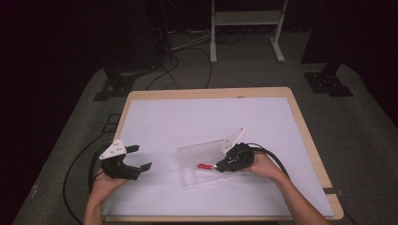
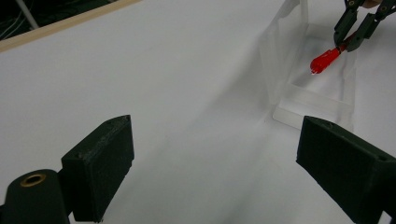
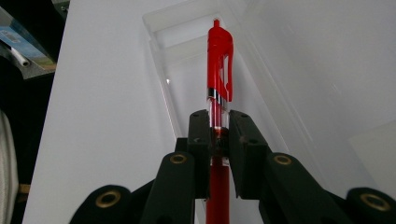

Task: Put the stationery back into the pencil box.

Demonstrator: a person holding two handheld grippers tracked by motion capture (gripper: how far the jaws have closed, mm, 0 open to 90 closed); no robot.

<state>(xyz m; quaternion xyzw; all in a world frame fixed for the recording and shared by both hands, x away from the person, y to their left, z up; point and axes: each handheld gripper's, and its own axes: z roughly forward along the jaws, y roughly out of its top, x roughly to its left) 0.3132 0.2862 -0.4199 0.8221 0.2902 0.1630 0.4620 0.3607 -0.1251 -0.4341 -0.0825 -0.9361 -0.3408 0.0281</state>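
Right hand-held gripper (image 3: 218, 135) clamps a red pen (image 3: 219, 70) over the clear box (image 3: 159, 28); left hand-held gripper (image 2: 210, 163) gapes empty.

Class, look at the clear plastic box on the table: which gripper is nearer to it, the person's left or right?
Right. The right gripper holds a red pen over the clear plastic box; the left gripper hovers open, well off to its left.

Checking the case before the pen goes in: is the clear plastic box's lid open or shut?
Open. The clear plastic box has its lid raised behind the tray, and the right gripper holds the red pen over it.
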